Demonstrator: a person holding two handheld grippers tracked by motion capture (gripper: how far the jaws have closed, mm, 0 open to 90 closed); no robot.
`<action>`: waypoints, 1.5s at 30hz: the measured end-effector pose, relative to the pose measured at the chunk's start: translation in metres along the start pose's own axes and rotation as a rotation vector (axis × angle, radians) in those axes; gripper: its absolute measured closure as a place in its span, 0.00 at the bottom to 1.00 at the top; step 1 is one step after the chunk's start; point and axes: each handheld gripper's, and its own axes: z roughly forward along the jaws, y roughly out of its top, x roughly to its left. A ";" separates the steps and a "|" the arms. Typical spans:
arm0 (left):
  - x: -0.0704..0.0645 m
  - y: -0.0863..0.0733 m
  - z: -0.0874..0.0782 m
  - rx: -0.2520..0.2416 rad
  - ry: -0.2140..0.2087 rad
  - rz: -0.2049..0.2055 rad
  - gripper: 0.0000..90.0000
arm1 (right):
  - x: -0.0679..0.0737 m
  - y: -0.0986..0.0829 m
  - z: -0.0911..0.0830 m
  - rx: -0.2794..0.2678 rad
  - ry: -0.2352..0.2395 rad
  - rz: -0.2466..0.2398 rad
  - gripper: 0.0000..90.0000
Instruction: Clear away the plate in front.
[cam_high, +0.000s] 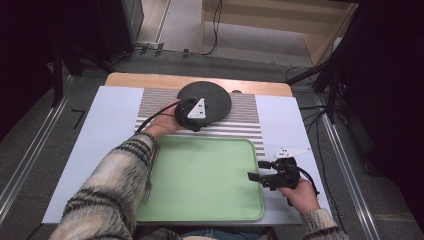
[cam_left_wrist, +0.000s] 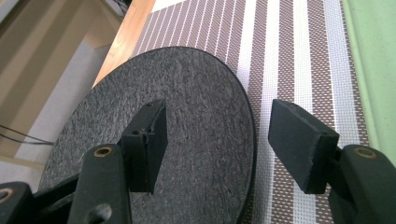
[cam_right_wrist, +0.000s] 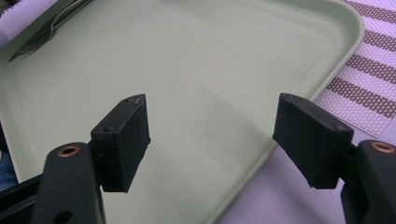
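A black round plate (cam_high: 212, 96) (cam_left_wrist: 196, 93) lies on a brown-and-white striped placemat (cam_high: 245, 117) (cam_left_wrist: 289, 56) at the far middle of the table. My left gripper (cam_high: 196, 117) (cam_left_wrist: 224, 140) is open at the plate's near rim; one jaw hangs over the plate, the other over the placemat beside it. A pale green tray (cam_high: 205, 175) (cam_right_wrist: 187, 56) sits in front of the placemat. My right gripper (cam_high: 256, 173) (cam_right_wrist: 215, 135) is open over the tray's right edge, with nothing between its jaws.
A metal fork (cam_high: 148, 187) (cam_right_wrist: 51, 25) lies along the tray's left side. A white sheet (cam_high: 105, 130) covers the wooden table. The floor beyond the table's far edge has cables and dark stand legs.
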 end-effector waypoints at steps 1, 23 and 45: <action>-0.002 -0.001 0.001 -0.008 0.007 0.002 0.43 | 0.000 0.000 0.000 -0.001 -0.001 0.000 0.28; -0.014 -0.021 0.015 0.075 0.080 0.119 0.61 | -0.001 -0.001 -0.001 -0.001 -0.010 0.002 0.28; -0.035 -0.022 0.020 0.119 0.199 0.370 0.86 | -0.001 -0.001 0.000 0.006 -0.017 -0.007 0.28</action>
